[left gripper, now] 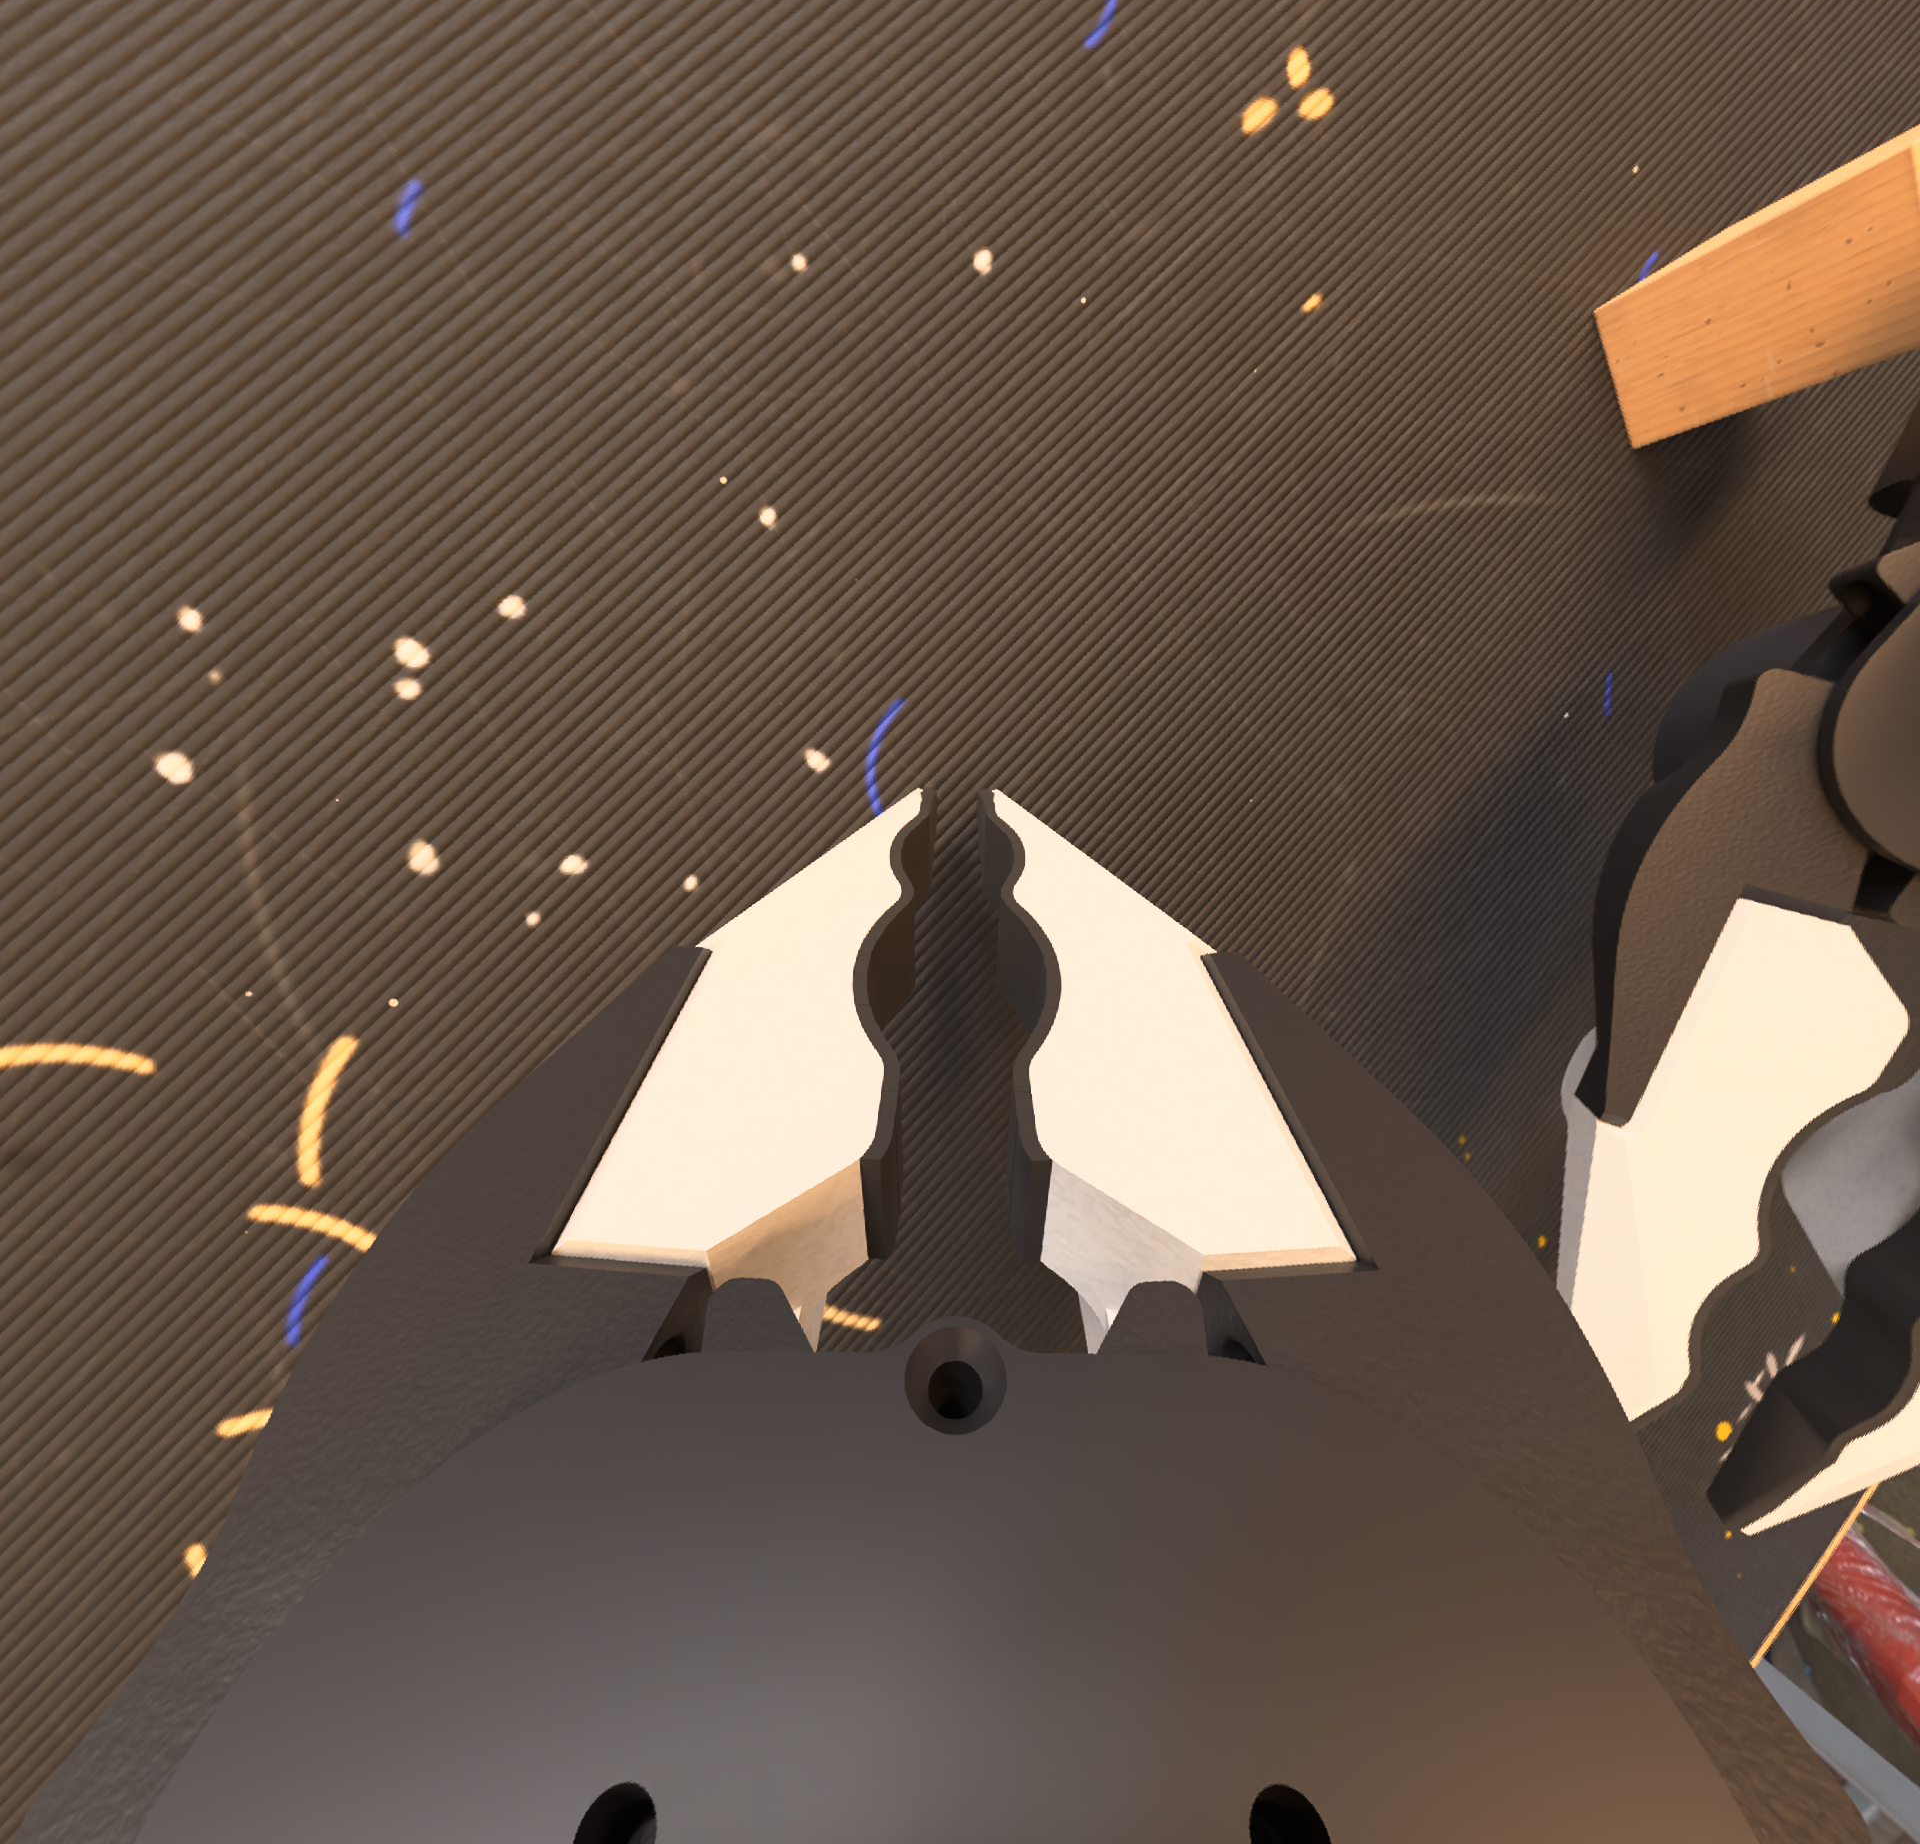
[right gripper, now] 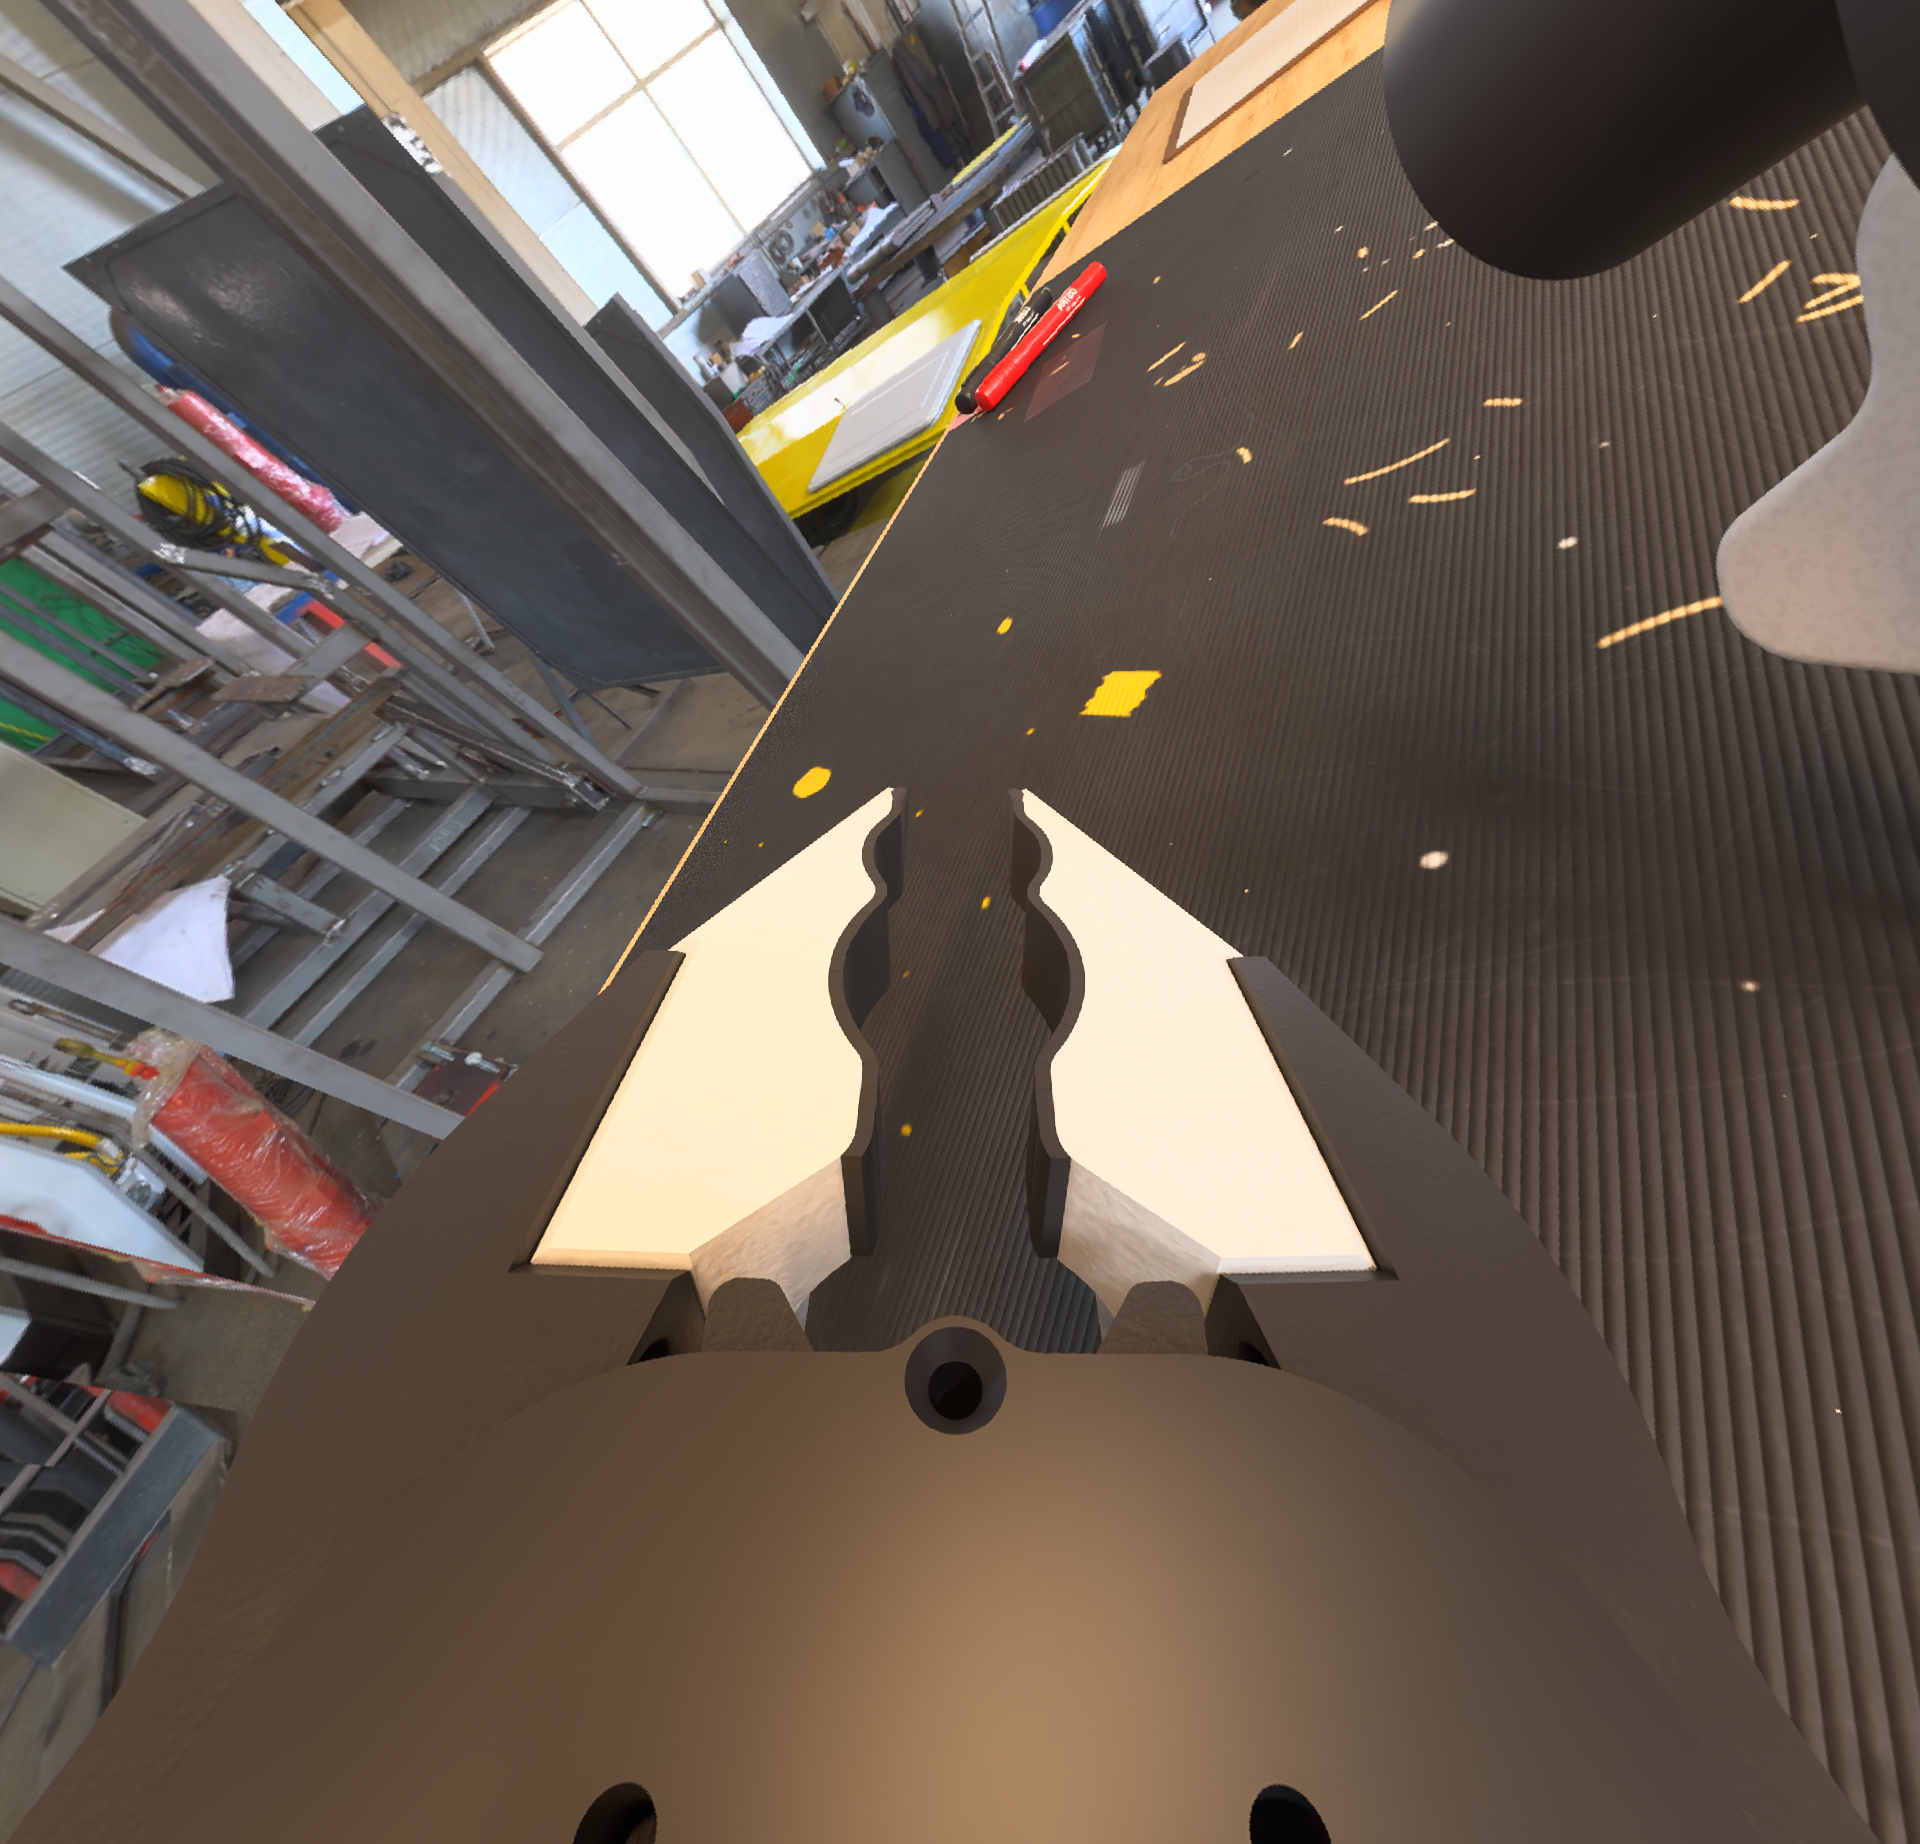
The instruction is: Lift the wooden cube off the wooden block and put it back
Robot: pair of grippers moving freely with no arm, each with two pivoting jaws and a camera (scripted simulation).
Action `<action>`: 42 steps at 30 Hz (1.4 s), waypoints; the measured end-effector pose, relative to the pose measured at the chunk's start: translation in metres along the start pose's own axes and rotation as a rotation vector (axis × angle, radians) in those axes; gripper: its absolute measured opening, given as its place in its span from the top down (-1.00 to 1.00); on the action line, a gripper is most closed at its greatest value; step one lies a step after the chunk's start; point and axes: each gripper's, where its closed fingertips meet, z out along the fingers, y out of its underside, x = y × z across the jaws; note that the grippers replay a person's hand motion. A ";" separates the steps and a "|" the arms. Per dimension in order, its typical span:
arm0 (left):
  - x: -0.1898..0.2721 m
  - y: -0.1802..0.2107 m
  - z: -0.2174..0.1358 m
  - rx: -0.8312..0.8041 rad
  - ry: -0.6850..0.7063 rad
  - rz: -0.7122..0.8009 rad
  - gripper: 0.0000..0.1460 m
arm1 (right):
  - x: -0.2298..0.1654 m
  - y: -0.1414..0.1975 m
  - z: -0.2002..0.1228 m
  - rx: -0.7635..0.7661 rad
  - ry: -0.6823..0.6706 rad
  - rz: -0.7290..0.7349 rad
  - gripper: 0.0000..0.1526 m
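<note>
A light wooden block (left gripper: pixel 1766 308) lies on the dark ribbed mat at the upper right edge of the left wrist view; only part of it shows. No wooden cube shows in either view. My left gripper (left gripper: pixel 954 807) hangs over bare mat, left of the block, with its jaws almost together and nothing between them. My right gripper (right gripper: pixel 958 807) points along the mat towards the table's far left edge, its jaws a narrow gap apart and empty. The right gripper also shows in the left wrist view (left gripper: pixel 1756 1275), at the right edge, below the block.
A red marker (right gripper: pixel 1039 334) and a black marker (right gripper: pixel 1013 340) lie near the mat's far left edge. The table edge (right gripper: pixel 790 672) drops to a workshop floor with metal racks. Part of the left gripper's dark body (right gripper: pixel 1610 80) looms at the upper right.
</note>
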 end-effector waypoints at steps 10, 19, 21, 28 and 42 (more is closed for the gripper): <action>0.002 -0.013 -0.007 0.042 -0.036 -0.010 0.63 | 0.001 0.002 0.001 -0.016 -0.010 0.022 0.73; 0.020 -0.047 -0.017 0.125 -0.038 0.119 0.59 | 0.002 0.002 0.002 -0.018 0.004 0.016 0.71; 0.031 -0.059 -0.019 0.152 -0.009 0.164 0.59 | 0.002 0.003 0.002 -0.018 0.004 0.011 0.71; 0.046 -0.082 -0.018 0.170 0.025 0.202 0.52 | 0.001 0.003 0.003 -0.020 0.008 0.002 0.71; 0.047 -0.085 -0.008 0.161 0.036 0.190 0.51 | 0.001 0.004 0.004 -0.029 0.009 0.002 0.71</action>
